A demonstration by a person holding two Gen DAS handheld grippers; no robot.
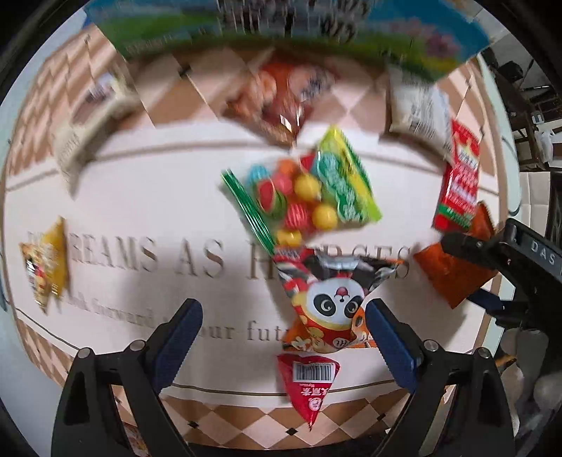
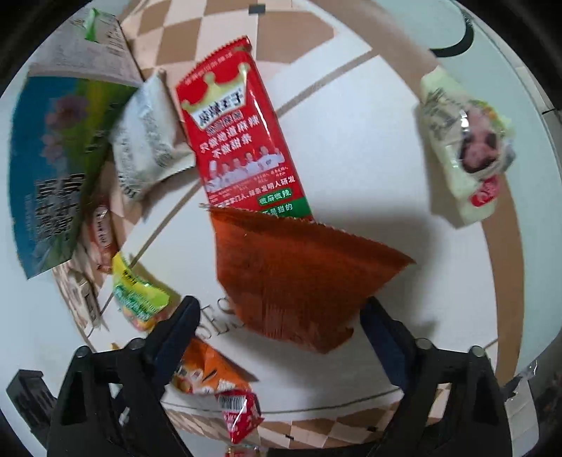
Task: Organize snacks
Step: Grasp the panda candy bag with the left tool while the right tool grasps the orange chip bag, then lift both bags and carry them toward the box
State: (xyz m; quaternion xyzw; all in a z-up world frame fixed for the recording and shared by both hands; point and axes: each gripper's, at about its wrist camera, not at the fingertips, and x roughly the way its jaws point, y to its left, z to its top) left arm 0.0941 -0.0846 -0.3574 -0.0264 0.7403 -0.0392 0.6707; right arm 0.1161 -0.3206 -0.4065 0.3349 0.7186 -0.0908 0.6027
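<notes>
Snack packs lie scattered on a white mat (image 1: 140, 197) with grey lettering. My left gripper (image 1: 284, 334) points straight down and stands open. A panda-print pack (image 1: 330, 309) lies between its fingers, close to the right finger (image 1: 390, 344). Beyond it is a clear bag of coloured gummy balls (image 1: 309, 197), and nearer lies a red triangular pack (image 1: 309, 383). My right gripper (image 2: 281, 327) is open over an orange-brown pack (image 2: 291, 277), which reaches in between its fingers; no pad presses on it. A long red pack (image 2: 242, 140) lies just past that pack.
A blue-green box (image 1: 281, 31) stands at the mat's far edge. Beside it lie a grey-white pack (image 2: 147, 140) and a reddish pack (image 1: 277, 98). A pale green pack (image 2: 467, 154) lies at the right, and a yellow pack (image 1: 45, 260) at the left. The mat's border is checkered.
</notes>
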